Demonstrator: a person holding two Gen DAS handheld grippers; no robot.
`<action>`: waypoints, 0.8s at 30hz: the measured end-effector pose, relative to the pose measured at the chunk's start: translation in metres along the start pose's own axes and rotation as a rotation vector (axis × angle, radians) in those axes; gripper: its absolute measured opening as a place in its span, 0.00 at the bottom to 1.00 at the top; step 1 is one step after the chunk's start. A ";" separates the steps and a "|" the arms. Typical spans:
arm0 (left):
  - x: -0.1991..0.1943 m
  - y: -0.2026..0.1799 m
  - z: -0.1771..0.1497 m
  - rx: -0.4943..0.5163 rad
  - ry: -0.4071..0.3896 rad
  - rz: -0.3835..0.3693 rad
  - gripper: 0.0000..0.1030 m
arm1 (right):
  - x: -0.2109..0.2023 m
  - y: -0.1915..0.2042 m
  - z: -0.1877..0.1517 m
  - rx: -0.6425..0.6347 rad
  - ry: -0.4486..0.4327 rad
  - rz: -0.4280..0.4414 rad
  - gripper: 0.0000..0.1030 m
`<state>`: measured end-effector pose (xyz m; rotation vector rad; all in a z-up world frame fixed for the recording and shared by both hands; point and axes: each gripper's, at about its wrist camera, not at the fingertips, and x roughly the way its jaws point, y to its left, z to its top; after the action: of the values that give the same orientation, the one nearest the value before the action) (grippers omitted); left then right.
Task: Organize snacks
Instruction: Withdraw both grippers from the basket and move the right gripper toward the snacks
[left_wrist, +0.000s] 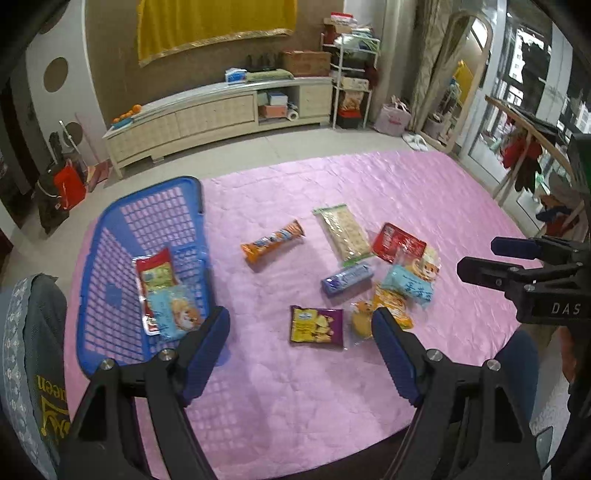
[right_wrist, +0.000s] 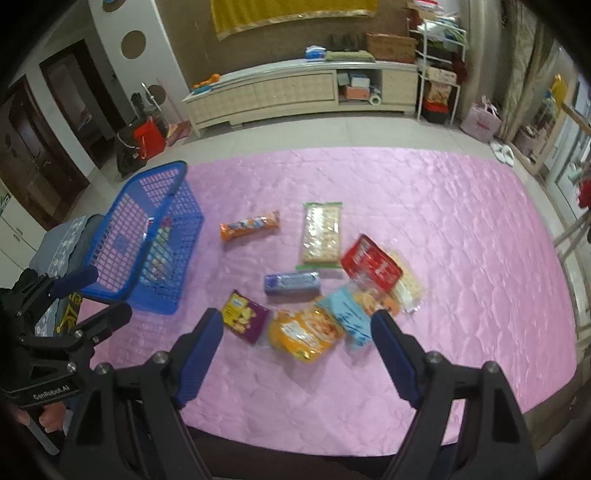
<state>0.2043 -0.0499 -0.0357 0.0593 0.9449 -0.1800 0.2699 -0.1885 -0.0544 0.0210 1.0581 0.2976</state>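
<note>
Hovering: both grippers hang above the near edge of the pink quilt (left_wrist: 369, 192), neither touching a snack
Landmark: blue basket (left_wrist: 110, 236) stands on the quilt's left part; all places below are told from it
Left gripper (left_wrist: 300, 345): jaws spread wide with nothing between them, just right of the basket's near corner, above bare quilt
Right gripper (right_wrist: 297, 345): jaws spread wide and empty, well right of the basket, over the near end of the snack pile
In the basket: a red-edged packet (left_wrist: 155, 275) lies flat on the floor of the basket, and a light blue pack with a cartoon face (left_wrist: 177, 314) overlaps its near end
Orange tube pack (right_wrist: 249, 225): just right of the basket, lying crosswise, apart from the others
Clear cracker sleeve (right_wrist: 321, 234): farther right of the basket, past the orange tube, lying lengthwise
Blue-violet bar (right_wrist: 291, 283): right of the basket, nearer than the cracker sleeve
Purple-and-yellow bag (right_wrist: 244, 315): right of the basket's near corner, close to the right gripper's left finger
Yellow-orange bag (right_wrist: 306, 332): beside the purple bag, on the side away from the basket, between the right gripper's fingers in its own view
Light blue pack (right_wrist: 349, 314): touching the yellow-orange bag, farther from the basket
Red packet (right_wrist: 371, 262): farthest right of the basket, resting on a pale cracker pack (right_wrist: 406, 288)
</note>
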 end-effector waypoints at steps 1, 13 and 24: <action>0.004 -0.005 0.000 0.009 0.007 -0.002 0.75 | 0.001 -0.005 -0.003 0.005 0.001 -0.005 0.83; 0.045 -0.046 -0.007 0.044 0.056 -0.030 0.75 | 0.025 -0.050 -0.021 -0.012 0.023 0.004 0.83; 0.077 -0.059 -0.022 0.056 0.084 -0.037 0.75 | 0.066 -0.067 -0.034 -0.104 0.046 0.049 0.83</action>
<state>0.2203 -0.1151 -0.1094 0.1015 1.0247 -0.2398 0.2865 -0.2400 -0.1382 -0.0539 1.0875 0.3988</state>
